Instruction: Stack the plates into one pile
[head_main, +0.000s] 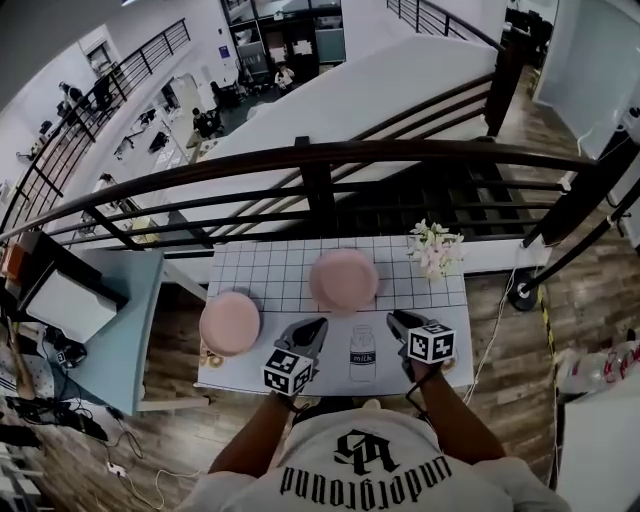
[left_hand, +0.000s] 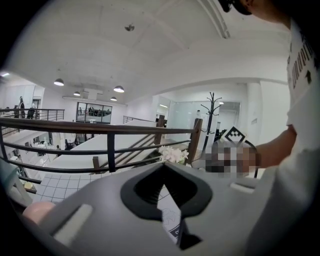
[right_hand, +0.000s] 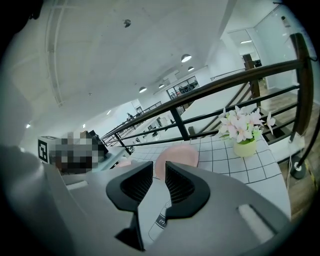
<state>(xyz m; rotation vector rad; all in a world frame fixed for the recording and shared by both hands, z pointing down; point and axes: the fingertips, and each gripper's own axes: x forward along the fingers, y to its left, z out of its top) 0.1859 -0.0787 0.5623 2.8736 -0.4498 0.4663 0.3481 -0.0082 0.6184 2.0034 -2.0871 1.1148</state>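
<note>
Shirt (head_main: 365, 470): print reads "underground" (upside down from above).
Left tongs (head_main: 316, 327): tips together, empty, poised at the bench (head_main: 262, 268) near edge.
Right tongs (head_main: 396, 319): narrowly apart, empty, likely staged to reach.
Plates: left plate (head_main: 229, 322) at the bench edge, centre plate (head_main: 344, 278) mid-bench; well apart, unstacked.
Bottle outline (head_main: 363, 352): marked "milk".

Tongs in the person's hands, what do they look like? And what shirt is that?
Both the left tongs and right tongs have smooth grey shells with black ribbed pads. Each carries a cube printed with black-and-white square markers. The person wears a white short-sleeved T-shirt with black lettering.
</note>
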